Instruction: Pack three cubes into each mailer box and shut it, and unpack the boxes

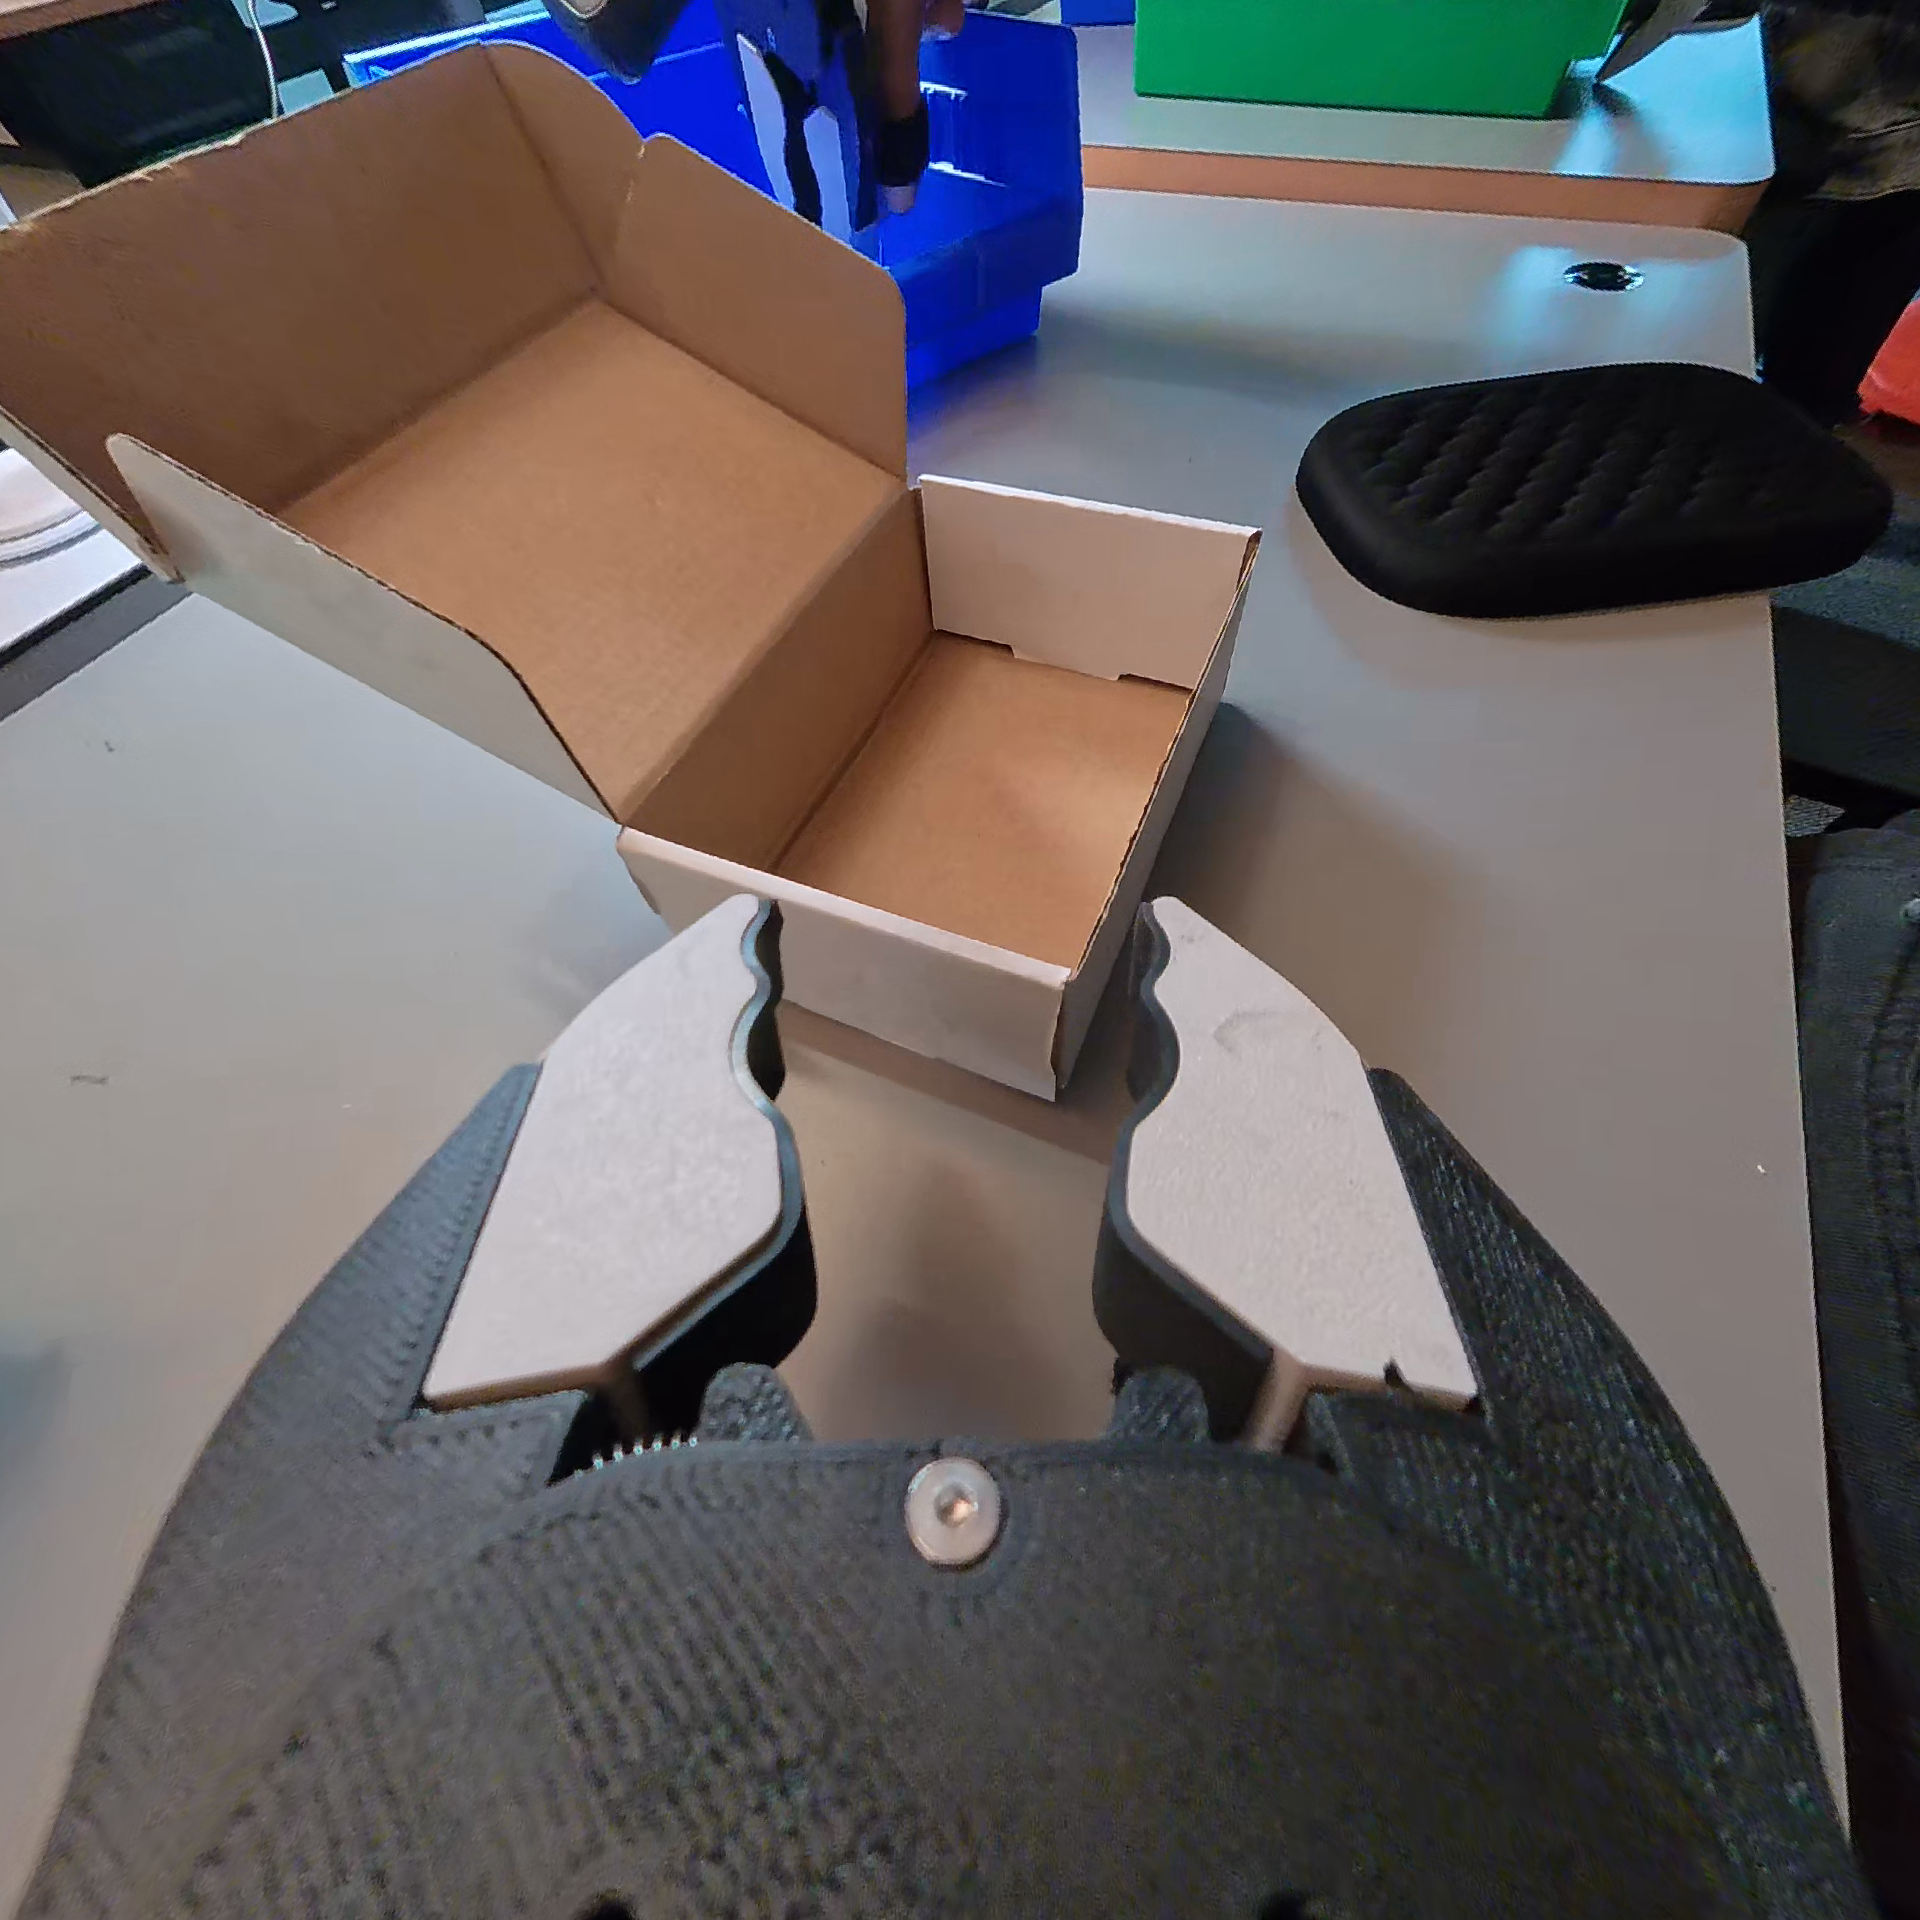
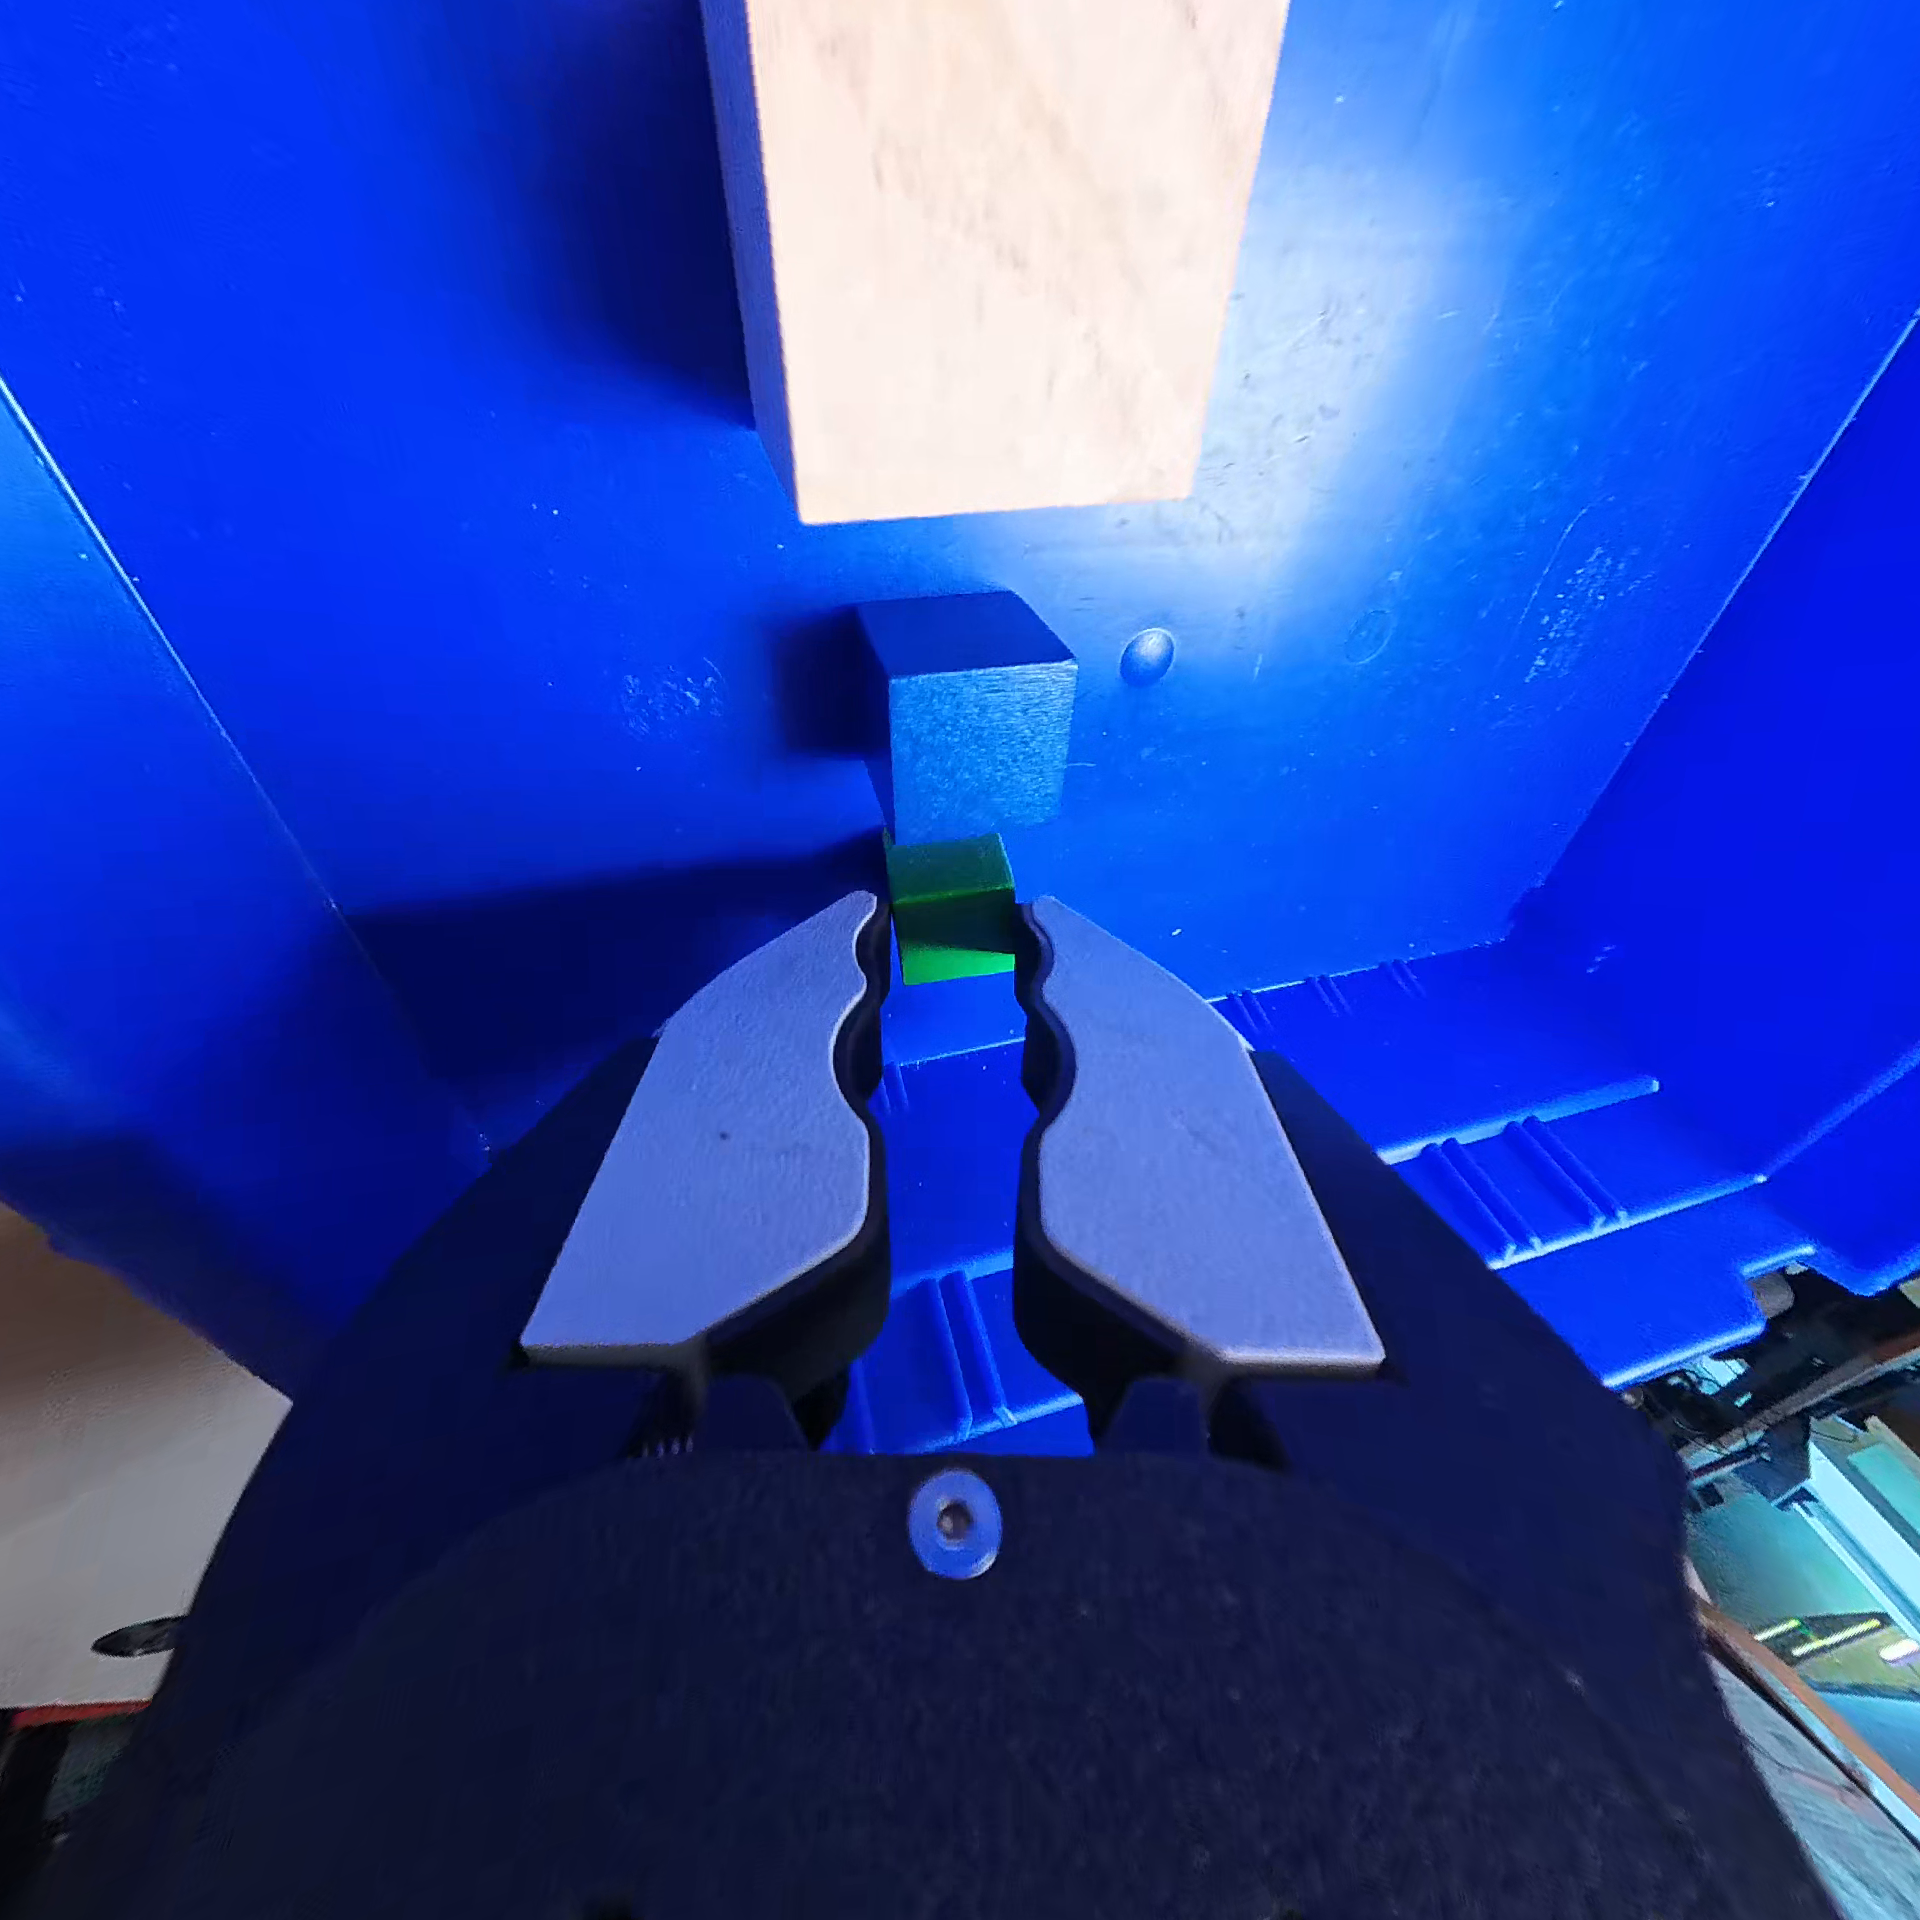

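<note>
text: none legible | mailer box (image 1: 852,727): plain card, no print seen | blue bin (image 2: 1455,520): bare walls, moulded marks perhaps, too faint to read | worktop (image 1: 1455,935): unmarked

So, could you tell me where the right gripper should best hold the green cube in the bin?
Probably by its two side faces: the green cube sits between the right gripper's fingers. Come from the near side, since the blue cube stands just behind it in the bin.
</note>
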Demonstrator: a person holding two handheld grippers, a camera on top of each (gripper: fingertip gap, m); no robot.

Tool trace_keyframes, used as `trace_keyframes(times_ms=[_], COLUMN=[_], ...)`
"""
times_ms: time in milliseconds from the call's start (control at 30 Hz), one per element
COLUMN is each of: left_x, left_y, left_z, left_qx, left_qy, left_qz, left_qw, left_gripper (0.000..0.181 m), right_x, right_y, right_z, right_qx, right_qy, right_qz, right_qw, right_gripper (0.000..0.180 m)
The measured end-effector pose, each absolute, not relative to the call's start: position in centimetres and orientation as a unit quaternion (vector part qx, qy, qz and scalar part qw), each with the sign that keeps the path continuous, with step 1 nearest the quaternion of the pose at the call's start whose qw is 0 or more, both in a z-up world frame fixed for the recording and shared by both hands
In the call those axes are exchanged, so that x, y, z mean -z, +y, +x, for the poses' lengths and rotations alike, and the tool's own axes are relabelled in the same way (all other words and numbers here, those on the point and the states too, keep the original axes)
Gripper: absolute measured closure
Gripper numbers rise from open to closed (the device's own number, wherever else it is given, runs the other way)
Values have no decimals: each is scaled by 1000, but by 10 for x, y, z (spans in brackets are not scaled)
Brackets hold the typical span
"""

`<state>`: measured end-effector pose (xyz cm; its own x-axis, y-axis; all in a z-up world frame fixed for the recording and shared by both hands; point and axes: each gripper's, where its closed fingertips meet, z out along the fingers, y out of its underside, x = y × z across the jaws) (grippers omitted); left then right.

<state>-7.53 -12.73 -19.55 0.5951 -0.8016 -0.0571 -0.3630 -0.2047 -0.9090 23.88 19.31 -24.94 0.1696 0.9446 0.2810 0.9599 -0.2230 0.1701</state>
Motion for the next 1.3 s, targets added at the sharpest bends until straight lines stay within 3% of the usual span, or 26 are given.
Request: trace_keyframes(times_ms=[167, 300, 433, 667, 900, 1133, 1200, 1300], left_x=[196, 196, 195, 195, 165, 150, 142, 144], left_y=[-127, -127, -126, -127, -124, -73, -57, -30], left_z=[-75, -76, -76, -76, -83, -101, -97, -95], left_qx=[222, 220, 221, 221, 347, 415, 445, 436], left_qy=[391, 391, 389, 389, 313, 224, 199, 168], left_qz=[-745, -746, -745, -744, -723, -731, -732, -760], left_qw=[493, 493, 495, 496, 509, 493, 476, 453], left_gripper=[117, 117, 117, 117, 112, 129, 142, 147], right_x=[248, 242, 217, 148, 142, 143, 141, 145], right_y=[191, 189, 190, 133, 37, 3, 10, 18], right_z=[242, 239, 222, 122, 61, 42, 41, 38], right_qx=[164, 152, 135, -35, -240, -347, -335, -322], right_qy=[-615, -604, -604, -619, -562, -451, -430, -420], right_qz=[-771, -782, -780, -729, -718, -738, -746, -760], right_qw=[21, 30, 90, 290, 334, 364, 382, 377], right_gripper=[156, 146, 143, 145, 151, 151, 151, 150])
